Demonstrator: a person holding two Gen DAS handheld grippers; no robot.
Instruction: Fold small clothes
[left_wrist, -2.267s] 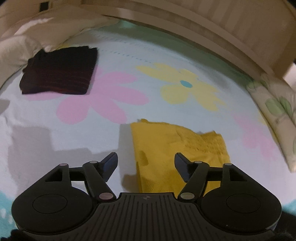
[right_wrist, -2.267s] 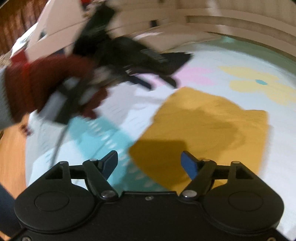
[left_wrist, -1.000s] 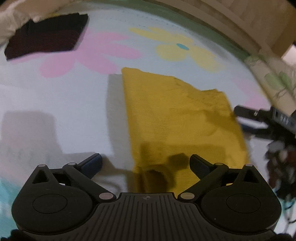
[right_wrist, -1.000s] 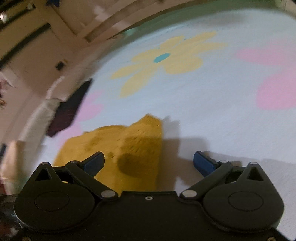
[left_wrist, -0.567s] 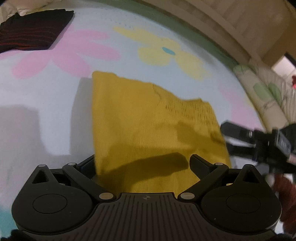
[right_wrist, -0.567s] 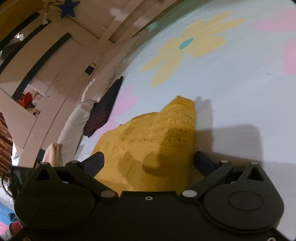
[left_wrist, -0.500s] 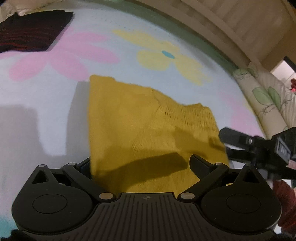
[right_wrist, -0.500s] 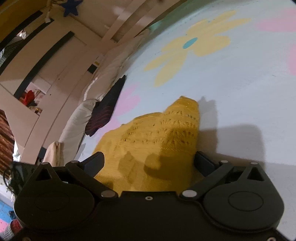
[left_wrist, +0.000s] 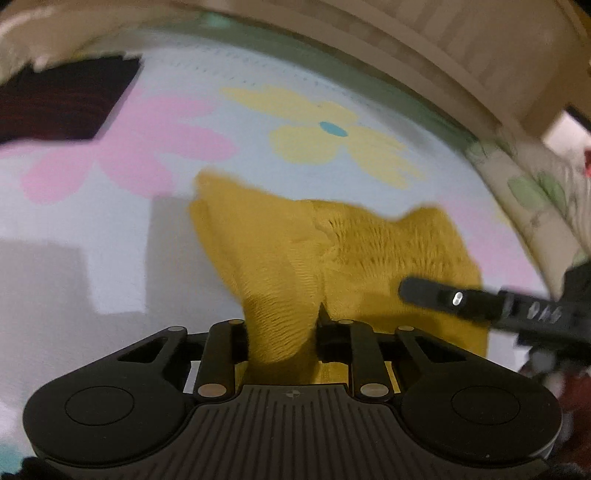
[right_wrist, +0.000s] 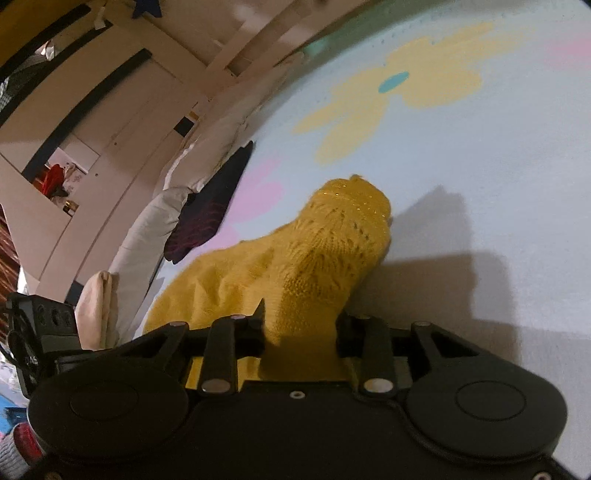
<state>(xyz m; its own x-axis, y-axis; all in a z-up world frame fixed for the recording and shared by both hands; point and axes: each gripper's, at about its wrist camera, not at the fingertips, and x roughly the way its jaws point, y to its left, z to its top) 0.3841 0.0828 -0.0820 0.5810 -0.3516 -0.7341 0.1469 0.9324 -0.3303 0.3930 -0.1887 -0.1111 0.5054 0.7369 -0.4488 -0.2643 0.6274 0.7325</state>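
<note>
A yellow knitted garment lies on a white bed sheet printed with pink and yellow flowers. My left gripper is shut on the garment's near edge, and the cloth rises bunched between its jaws. My right gripper is shut on the garment's other near edge, lifting it in a fold. The right gripper also shows in the left wrist view, at the garment's right side.
A folded dark garment with red stripes lies at the far left of the sheet, also in the right wrist view. White pillows line the left side. A leaf-print pillow and a slatted headboard border the bed.
Both grippers were open over the flat yellow garment; now both have shut on its near edge and the cloth is pulled up, bunching between them.
</note>
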